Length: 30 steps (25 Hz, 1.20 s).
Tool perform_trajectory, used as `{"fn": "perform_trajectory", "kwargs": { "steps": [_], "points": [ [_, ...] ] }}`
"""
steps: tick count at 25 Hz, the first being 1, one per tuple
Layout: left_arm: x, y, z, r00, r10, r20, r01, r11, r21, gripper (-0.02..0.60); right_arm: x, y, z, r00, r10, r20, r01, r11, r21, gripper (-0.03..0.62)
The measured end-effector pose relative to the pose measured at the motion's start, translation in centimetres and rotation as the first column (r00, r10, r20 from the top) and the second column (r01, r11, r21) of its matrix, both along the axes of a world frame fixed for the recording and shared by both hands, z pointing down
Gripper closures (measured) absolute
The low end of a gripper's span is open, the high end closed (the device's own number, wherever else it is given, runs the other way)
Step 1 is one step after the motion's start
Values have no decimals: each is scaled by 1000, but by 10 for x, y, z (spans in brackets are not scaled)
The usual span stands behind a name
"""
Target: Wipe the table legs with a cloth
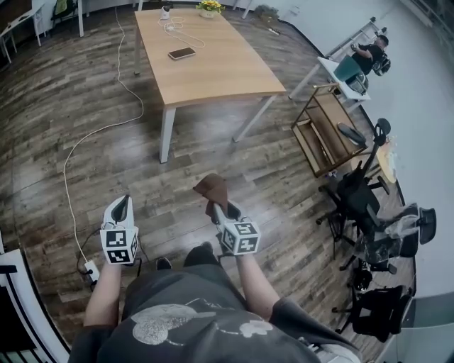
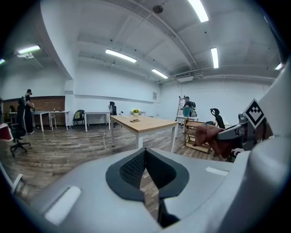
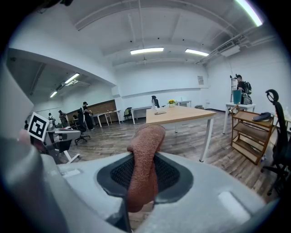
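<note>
A wooden-topped table (image 1: 213,64) on white legs (image 1: 166,135) stands a few steps ahead of me; in the right gripper view the table (image 3: 179,114) shows its near leg (image 3: 205,139). My right gripper (image 1: 215,209) is shut on a brown cloth (image 1: 211,187), which sticks up and forward from between the jaws (image 3: 145,154). My left gripper (image 1: 122,205) is held low at the left, its jaws closed together with nothing in them (image 2: 145,157). Both grippers hang over the wood floor, well short of the table. The left gripper view also catches the cloth (image 2: 213,139) to its right.
A phone (image 1: 181,53) and a flower pot (image 1: 209,8) sit on the tabletop. A white cable (image 1: 92,138) runs over the floor to a power strip (image 1: 91,271) by my left foot. At the right are a wooden shelf rack (image 1: 328,131), office chairs (image 1: 355,195) and a person (image 1: 369,53).
</note>
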<state>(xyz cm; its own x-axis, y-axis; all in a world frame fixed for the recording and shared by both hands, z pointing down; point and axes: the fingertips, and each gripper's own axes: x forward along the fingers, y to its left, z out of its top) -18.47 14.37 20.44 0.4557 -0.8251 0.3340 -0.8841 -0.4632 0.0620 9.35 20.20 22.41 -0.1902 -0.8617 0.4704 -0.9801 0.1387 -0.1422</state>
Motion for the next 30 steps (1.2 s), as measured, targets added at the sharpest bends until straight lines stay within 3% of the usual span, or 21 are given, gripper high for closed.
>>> {"fn": "perform_trajectory", "kwargs": {
  "steps": [7, 14, 24, 30],
  "points": [
    [-7, -10, 6, 1000, -13, 1, 13, 1000, -16, 563, 0, -12, 5, 1000, 14, 6, -14, 1000, -6, 507],
    [-9, -38, 9, 998, -60, 5, 60, 998, -31, 563, -3, -58, 17, 999, -46, -8, 46, 999, -18, 507],
    [28, -122, 22, 990, -134, 42, 136, 989, -58, 563, 22, -185, 27, 986, -166, 24, 167, 986, -22, 507],
    [62, -194, 24, 977, -205, 66, 209, 976, -60, 563, 43, -265, 33, 954, -301, 20, 301, 952, -60, 507]
  ]
}}
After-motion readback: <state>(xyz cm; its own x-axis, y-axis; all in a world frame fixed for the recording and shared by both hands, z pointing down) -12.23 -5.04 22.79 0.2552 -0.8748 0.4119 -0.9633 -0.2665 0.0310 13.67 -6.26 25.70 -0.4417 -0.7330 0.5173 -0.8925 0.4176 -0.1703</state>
